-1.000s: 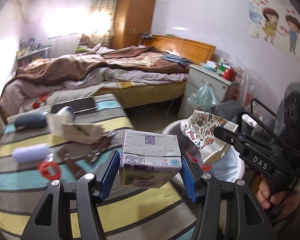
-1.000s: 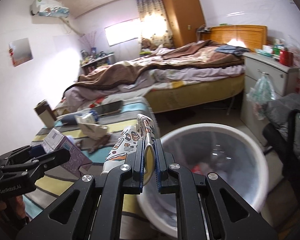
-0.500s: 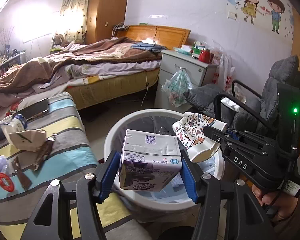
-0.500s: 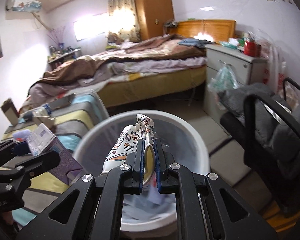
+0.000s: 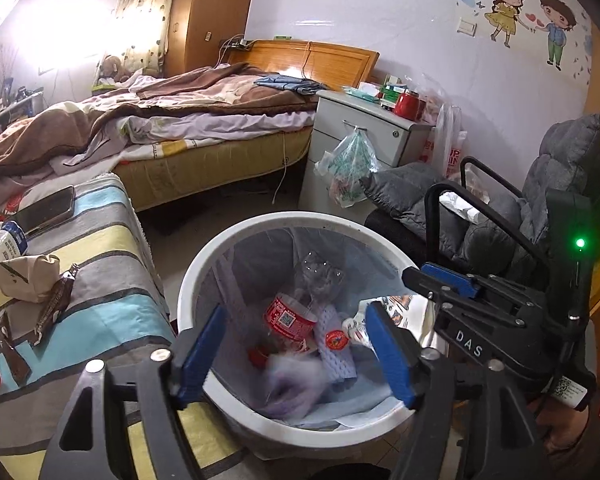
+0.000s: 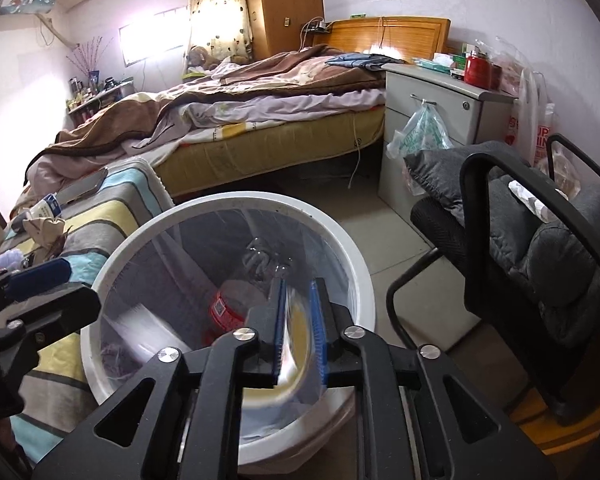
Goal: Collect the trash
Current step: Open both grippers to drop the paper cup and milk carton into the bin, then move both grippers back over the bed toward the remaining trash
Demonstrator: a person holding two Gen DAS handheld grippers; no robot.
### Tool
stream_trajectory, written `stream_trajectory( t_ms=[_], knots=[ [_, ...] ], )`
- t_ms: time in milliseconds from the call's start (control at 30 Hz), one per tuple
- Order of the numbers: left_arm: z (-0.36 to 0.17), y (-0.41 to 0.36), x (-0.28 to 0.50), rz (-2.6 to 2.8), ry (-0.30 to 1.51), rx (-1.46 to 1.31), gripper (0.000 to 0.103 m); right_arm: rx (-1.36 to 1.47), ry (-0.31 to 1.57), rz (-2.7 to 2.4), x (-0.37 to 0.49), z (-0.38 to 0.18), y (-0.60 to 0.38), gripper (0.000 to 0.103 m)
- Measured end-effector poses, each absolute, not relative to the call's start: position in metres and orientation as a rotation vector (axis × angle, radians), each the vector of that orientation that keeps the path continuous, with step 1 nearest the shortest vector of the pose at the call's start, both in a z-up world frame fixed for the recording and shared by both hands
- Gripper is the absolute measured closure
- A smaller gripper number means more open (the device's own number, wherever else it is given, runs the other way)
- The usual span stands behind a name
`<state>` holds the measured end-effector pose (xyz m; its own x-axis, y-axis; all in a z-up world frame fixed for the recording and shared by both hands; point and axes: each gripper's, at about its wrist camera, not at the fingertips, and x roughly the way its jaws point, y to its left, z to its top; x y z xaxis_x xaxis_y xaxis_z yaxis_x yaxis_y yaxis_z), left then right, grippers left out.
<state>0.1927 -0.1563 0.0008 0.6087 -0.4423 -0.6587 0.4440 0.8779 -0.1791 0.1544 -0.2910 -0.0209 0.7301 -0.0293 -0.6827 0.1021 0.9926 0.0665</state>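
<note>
Left gripper [image 5: 296, 354] over the white trash bin [image 5: 204, 264], jaws have just been opening, nothing between them; purple carton [image 5: 292, 388] is a blur inside the bin beside the red-label bottle [image 5: 288, 320]. Right gripper [image 6: 298, 330] jaws have just been opening too; patterned paper cup [image 6: 296, 344] blurred in the gap, pads look clear of it.

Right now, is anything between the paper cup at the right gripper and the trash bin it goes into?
Nothing visible. The right gripper has just been opening its jaws, the paper cup blurred between them, right above the trash bin and its open mouth; a bottle lies low inside.
</note>
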Motion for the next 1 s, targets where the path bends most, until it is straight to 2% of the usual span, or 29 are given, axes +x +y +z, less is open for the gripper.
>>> stream_trajectory(
  t_ms=[33, 100, 633, 1000],
  knots=[
    [0.001, -0.156, 0.192, -0.510, 0.759, 0.003, 0.030, 0.103, 0.749, -0.075, 0.154, -0.021, -0.291, 0.070],
    [0.003, -0.153, 0.191, -0.513, 0.758, 0.000, 0.030, 0.116, 0.747, -0.065, 0.153, -0.020, -0.291, 0.064],
    [0.019, -0.101, 0.170, -0.418, 0.720, -0.020, 0.030, 0.139, 0.694, -0.009, 0.146, -0.006, -0.270, 0.064],
    [0.019, -0.016, 0.159, -0.229, 0.695, -0.076, 0.030, 0.129, 0.672, 0.104, 0.148, -0.001, -0.229, 0.064]
  ],
)
